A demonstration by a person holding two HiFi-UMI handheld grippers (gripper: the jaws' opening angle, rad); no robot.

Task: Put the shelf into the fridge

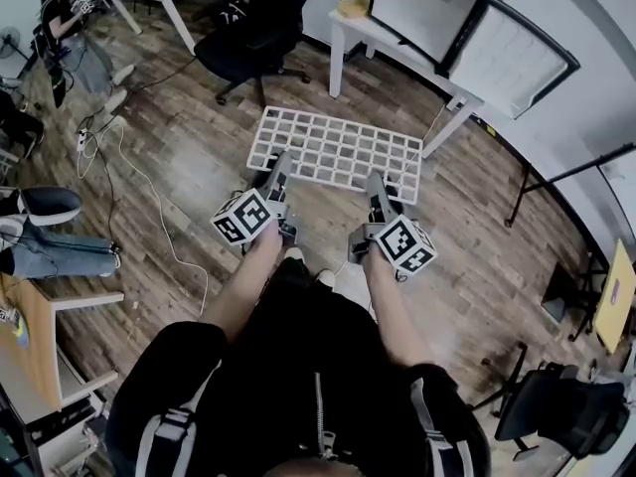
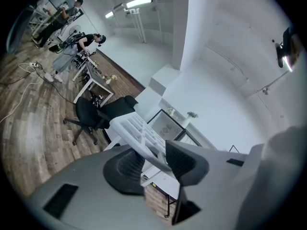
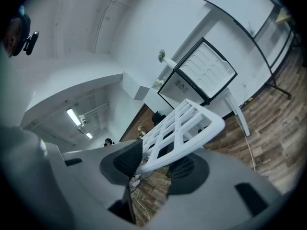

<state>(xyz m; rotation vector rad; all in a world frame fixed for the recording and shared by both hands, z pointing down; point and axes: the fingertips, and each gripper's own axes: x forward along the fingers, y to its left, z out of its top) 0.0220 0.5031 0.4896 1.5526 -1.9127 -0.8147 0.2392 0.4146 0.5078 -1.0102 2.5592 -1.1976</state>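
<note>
The white grid shelf (image 1: 338, 152) hangs level above the wooden floor, held by its near edge. My left gripper (image 1: 281, 164) is shut on the near left part of that edge and my right gripper (image 1: 377, 183) on the near right part. In the left gripper view the shelf (image 2: 139, 132) runs between the two dark pads of the left gripper (image 2: 154, 159). In the right gripper view the shelf (image 3: 189, 126) is likewise clamped in the right gripper (image 3: 158, 161). The small fridge (image 1: 429, 6) stands ahead on a white table (image 1: 383, 43) with its door (image 1: 517, 56) swung open; the fridge (image 3: 204, 70) also shows in the right gripper view.
A black office chair (image 1: 253, 38) stands left of the table. Cables (image 1: 149, 202) trail over the floor at left. A person (image 1: 62, 18) sits at a desk far left. A black stand (image 1: 566, 177) and another chair (image 1: 556, 405) are on the right.
</note>
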